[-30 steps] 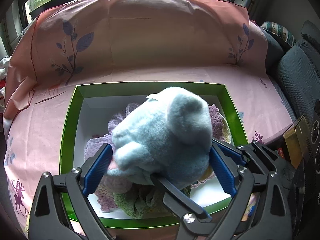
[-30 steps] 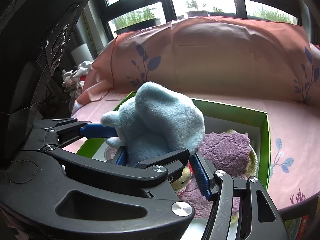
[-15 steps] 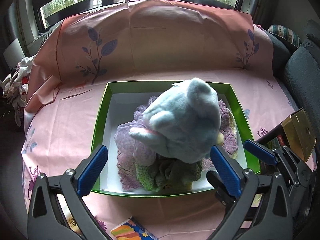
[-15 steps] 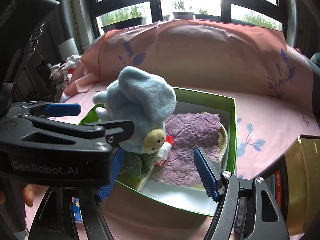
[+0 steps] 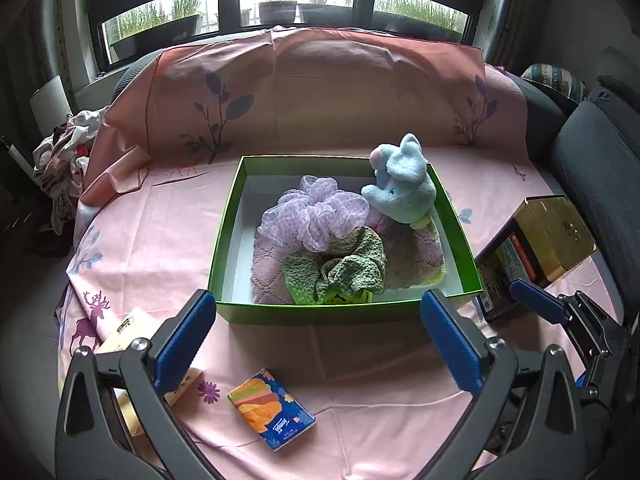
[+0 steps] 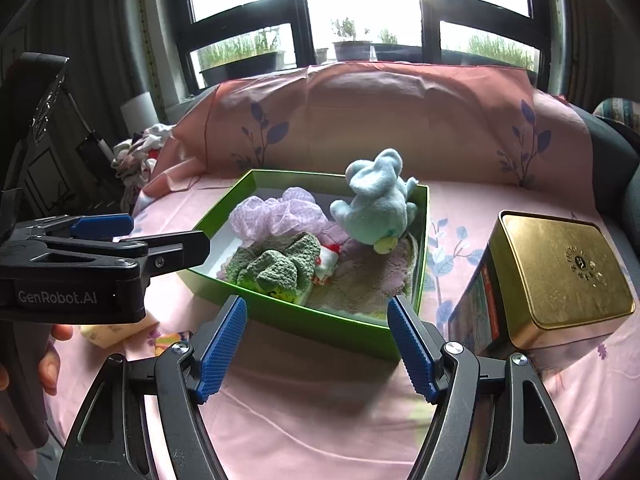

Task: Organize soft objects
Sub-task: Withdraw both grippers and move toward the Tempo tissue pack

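A green box stands on the pink tablecloth. In its far right corner a light blue plush toy leans against the wall. A lilac mesh scrunchie, a green knitted cloth and a purple cloth also lie inside. My left gripper hangs open and empty just in front of the box. My right gripper is open too, nothing between its pads, at the box's near right corner. In the right wrist view the left gripper's fingers show at the left edge.
A gold-lidded tin stands right of the box. A tissue pack and a beige carton lie near the table's front left. Dark sofa cushions are at the right, and a pile of clothes at the left.
The blue plush sat between the pads of both grippers a second ago and now rests free in the box. Both grippers have drawn back and upward, away from the box.
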{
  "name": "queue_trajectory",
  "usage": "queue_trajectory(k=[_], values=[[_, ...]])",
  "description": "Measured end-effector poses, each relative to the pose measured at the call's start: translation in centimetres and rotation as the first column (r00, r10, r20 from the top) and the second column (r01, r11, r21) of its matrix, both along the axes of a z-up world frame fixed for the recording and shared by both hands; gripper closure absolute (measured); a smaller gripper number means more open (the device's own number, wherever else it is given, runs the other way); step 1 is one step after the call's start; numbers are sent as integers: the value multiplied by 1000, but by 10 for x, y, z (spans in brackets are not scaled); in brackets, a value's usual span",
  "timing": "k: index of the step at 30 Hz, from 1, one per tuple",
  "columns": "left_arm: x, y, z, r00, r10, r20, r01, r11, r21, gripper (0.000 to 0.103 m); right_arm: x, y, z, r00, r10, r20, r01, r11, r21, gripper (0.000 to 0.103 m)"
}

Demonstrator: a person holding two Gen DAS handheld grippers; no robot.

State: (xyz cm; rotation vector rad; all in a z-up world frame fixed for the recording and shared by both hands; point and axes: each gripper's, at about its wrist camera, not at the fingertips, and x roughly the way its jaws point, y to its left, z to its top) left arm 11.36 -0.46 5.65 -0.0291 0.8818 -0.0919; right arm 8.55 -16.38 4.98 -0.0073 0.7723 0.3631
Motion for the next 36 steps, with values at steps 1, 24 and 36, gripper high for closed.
queue_trajectory(k=[1, 24, 36], values=[[-6, -1, 2, 1000, -1, 6, 1, 1000, -2, 1, -5, -1, 1, 1000, -1, 1, 1, 1000, 2, 29], [-104, 1, -32, 998, 44, -47, -49, 993, -109, 1, -93, 0, -35, 996, 72, -42, -73, 997, -12, 29], [-103, 20, -51, 995, 57, -81, -69, 986, -150, 1, -89, 29, -59, 986, 141, -94, -142, 990, -9, 29]])
